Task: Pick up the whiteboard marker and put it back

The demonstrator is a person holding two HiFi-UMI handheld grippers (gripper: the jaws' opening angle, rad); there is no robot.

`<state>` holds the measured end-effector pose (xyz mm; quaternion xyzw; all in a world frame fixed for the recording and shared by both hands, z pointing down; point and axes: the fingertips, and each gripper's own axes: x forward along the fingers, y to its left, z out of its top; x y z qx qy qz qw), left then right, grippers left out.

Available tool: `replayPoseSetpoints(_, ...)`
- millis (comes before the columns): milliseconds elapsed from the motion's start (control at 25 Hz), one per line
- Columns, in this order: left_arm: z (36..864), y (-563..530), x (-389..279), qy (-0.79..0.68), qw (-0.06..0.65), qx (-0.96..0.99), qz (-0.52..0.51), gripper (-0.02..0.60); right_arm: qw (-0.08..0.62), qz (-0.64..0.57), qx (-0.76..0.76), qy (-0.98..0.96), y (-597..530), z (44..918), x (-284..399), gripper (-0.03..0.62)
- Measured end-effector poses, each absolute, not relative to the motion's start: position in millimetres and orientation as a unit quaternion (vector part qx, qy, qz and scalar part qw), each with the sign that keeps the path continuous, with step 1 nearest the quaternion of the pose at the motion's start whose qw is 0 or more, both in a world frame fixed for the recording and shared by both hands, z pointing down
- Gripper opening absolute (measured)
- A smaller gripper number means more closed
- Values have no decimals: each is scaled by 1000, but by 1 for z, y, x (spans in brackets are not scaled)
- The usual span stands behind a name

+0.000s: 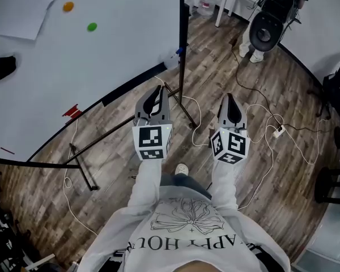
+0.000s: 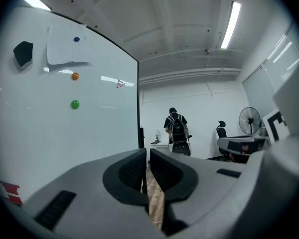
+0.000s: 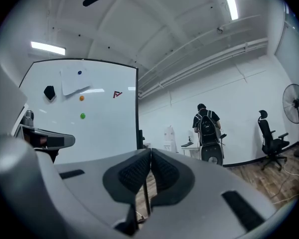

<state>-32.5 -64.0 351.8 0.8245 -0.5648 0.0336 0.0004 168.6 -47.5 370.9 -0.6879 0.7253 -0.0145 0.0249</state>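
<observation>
Left tool [image 1: 157,92] and right tool [image 1: 229,100] sit side by side at the centre of the head view. Both are held level and point toward the top of the frame, above a wooden floor [image 1: 232,67]. Pale sleeves [image 1: 149,180] reach straight out to them. The marker cubes cover the hands, and the person's body is cut off at the bottom edge.

In its own view, the left tool [image 2: 145,156] is clenched with nothing between its pads, only a sliver of floor showing past them. The right tool [image 3: 150,156] is likewise clenched and empty.

A whiteboard [image 1: 102,61] fills the upper left of the head view. It carries a black eraser [image 1: 1,68], an orange magnet [image 1: 68,6], a green magnet [image 1: 92,26] and a sheet of paper [image 1: 22,4].

A small red object [image 1: 72,111] lies at the board's lower edge, left of the left tool and well apart from it. This may be the whiteboard marker, but it is too small to be sure. It also shows at the lower left of the left gripper view [image 2: 9,190], partly cut off by the tool's body.

A person with a backpack [image 3: 208,128] stands at the far wall, and a fan [image 3: 295,101] is at the right edge.
</observation>
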Motion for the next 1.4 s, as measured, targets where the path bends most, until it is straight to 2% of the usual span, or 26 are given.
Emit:
replayPoseSetpoints(400, 380, -122, -12, -566, 22, 822, 59, 8, 17, -45, -686, 726, -104, 400, 189, 3)
replayPoseSetpoints(760, 389, -219, -4, -552, 32, 831, 59, 8, 8, -33, -696, 718, -191, 397, 194, 3)
replayPoseSetpoints(1160, 416, -296, 11, -526, 48, 843, 105, 9, -2, -40, -694, 719, -264, 405, 194, 3)
replayPoseSetpoints(1200, 419, -301, 12, -522, 49, 844, 112, 21, -4, -42, -694, 719, -269, 407, 193, 3)
replayPoseSetpoints(1280, 428, -310, 16, -511, 52, 849, 127, 94, -8, -45, -694, 719, -279, 411, 193, 3)
replayPoseSetpoints(1400, 443, -323, 20, -499, 50, 851, 154, 94, -12, -48, -695, 717, -292, 417, 195, 3)
